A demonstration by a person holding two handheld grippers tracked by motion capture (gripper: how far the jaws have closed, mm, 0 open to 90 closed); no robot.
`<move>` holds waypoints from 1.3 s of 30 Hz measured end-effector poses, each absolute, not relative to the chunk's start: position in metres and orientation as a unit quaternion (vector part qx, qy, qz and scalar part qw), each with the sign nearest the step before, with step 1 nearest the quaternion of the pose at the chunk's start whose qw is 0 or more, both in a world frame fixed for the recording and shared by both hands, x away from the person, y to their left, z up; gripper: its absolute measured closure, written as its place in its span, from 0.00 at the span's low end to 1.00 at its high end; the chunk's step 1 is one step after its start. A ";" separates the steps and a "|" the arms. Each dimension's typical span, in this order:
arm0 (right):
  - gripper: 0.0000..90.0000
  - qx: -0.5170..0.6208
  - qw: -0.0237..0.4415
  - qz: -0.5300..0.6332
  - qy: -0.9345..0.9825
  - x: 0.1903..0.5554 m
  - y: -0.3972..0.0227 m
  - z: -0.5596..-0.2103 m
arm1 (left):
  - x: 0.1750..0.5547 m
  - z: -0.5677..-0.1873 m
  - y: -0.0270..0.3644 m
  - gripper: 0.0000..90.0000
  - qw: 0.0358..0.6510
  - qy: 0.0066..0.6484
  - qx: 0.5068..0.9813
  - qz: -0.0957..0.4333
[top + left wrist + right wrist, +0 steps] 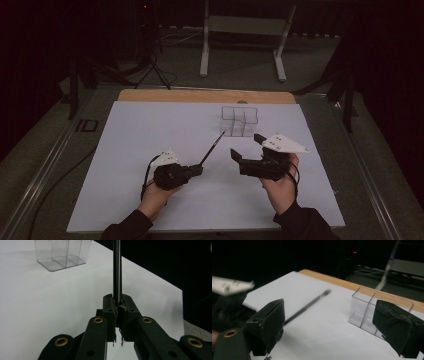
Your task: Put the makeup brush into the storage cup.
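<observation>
Over the white-covered bench (150,150), left gripper (198,169) jaws clamped on black pen (212,148), tip toward clear organizer (240,120), right gripper (246,148) jaws wide, empty.

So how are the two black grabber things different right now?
The left gripper has its jaws shut on a thin dark pen, while the right gripper has its jaws wide open with nothing between them. The left gripper points its pen toward the clear box; the right gripper sits beside that box, closer to it. Both are black, each is held in one hand, and each carries a grey three-cornered plate.
</observation>
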State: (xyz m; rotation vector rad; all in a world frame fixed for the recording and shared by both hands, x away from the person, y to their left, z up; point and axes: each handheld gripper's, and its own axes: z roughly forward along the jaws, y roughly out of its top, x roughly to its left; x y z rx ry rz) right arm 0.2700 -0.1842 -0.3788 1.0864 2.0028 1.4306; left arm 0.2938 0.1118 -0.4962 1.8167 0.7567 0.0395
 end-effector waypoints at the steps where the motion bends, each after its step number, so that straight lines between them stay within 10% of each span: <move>1: 0.12 0.405 0.221 0.522 0.717 0.271 -0.182 -0.377 | 0.294 -0.497 0.112 0.95 0.555 0.321 0.768 0.015; 11: 0.12 0.469 0.164 0.515 0.699 0.284 -0.148 -0.378 | 0.294 -0.496 0.113 0.95 0.555 0.325 0.765 0.016; 39: 0.65 0.595 0.023 0.506 0.624 0.320 -0.130 -0.414 | 0.294 -0.496 0.113 0.95 0.557 0.321 0.765 0.012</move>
